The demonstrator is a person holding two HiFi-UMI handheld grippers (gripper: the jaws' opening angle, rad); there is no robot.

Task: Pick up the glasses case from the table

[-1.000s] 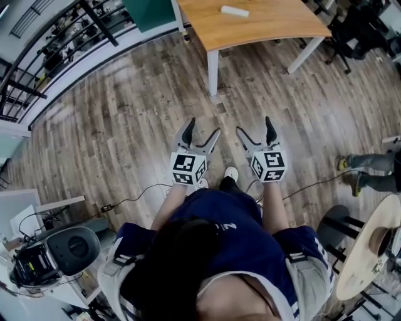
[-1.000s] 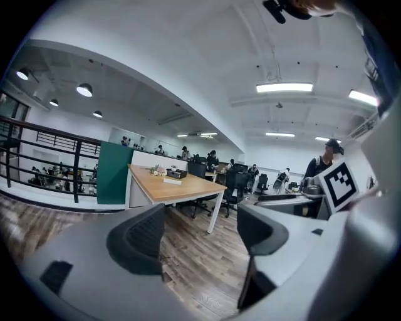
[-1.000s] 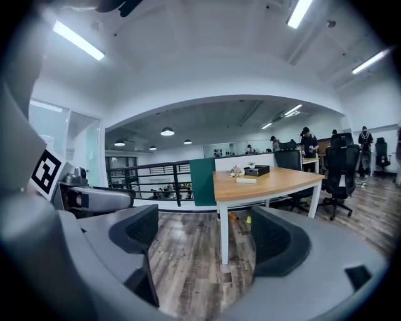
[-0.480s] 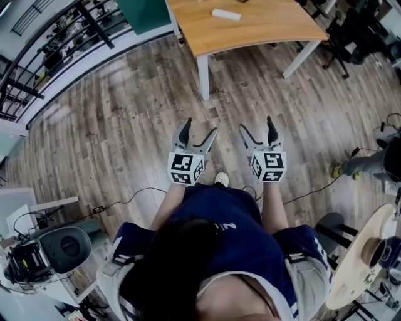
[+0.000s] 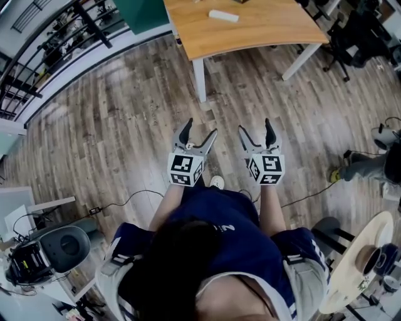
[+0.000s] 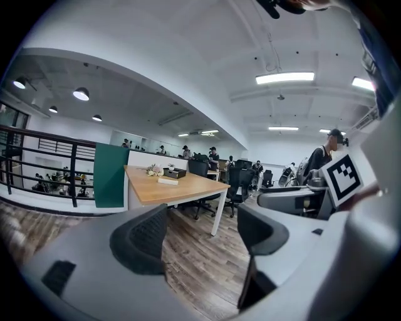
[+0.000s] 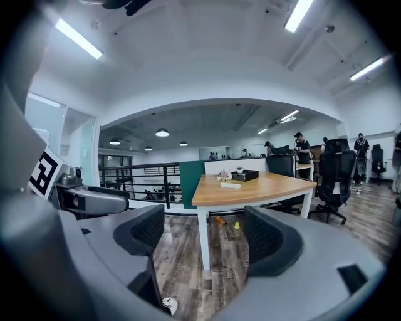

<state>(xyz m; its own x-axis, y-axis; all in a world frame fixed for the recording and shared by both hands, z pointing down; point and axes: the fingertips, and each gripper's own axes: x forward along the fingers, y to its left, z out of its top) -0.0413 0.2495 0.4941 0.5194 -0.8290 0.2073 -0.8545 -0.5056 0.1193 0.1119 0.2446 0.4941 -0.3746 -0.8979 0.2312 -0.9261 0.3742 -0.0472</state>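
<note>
Glasses case (image 5: 223,15) on table (image 5: 263,31); left tongs (image 5: 202,127) spread, right tongs (image 5: 254,126) spread but just narrowing, both empty.

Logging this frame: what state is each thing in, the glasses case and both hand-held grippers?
glasses case: lying flat on the table, untouched, far ahead of both grippers.
left hand-held gripper: open, nothing between its jaws.
right hand-held gripper: open, jaws have just been closing slightly, nothing between them.

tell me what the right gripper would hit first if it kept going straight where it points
Probably the white front leg of the light wooden table, though depth is unclear; only wood-plank floor lies before it. The right gripper, jaws just closing slightly, holds nothing.
</note>
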